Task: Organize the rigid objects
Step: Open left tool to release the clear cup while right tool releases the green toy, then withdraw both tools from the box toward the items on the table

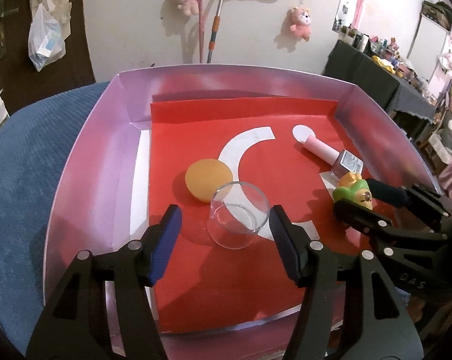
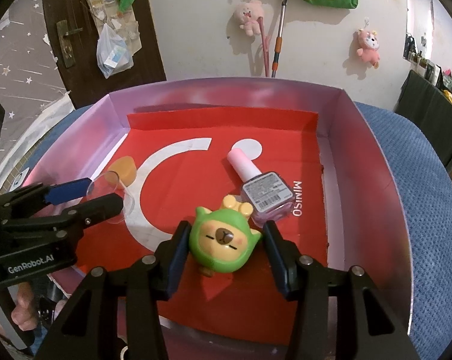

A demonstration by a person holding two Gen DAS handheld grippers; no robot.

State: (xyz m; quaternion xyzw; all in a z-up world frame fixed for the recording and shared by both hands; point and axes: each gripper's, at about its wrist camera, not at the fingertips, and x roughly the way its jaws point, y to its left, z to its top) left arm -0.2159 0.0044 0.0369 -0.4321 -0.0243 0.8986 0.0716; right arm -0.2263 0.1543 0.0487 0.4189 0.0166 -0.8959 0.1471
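A clear glass cup (image 1: 237, 214) lies on its side on the red sheet inside the pink box (image 1: 106, 156). My left gripper (image 1: 224, 217) is open, a finger on each side of the cup, not touching. An orange round piece (image 1: 208, 180) lies just behind the cup. A green capybara toy (image 2: 223, 238) lies between the open fingers of my right gripper (image 2: 224, 241). A pink nail polish bottle (image 2: 263, 193) lies just behind the toy. In the left wrist view the toy (image 1: 353, 192) and the right gripper (image 1: 365, 196) show at the right.
The box's walls (image 2: 372, 162) enclose the red sheet (image 2: 226, 306). A blue textured cloth (image 1: 22, 180) lies under and around the box. Plush toys, a mop handle and a bag hang on the wall behind. A dark cluttered table (image 1: 375, 69) stands at the far right.
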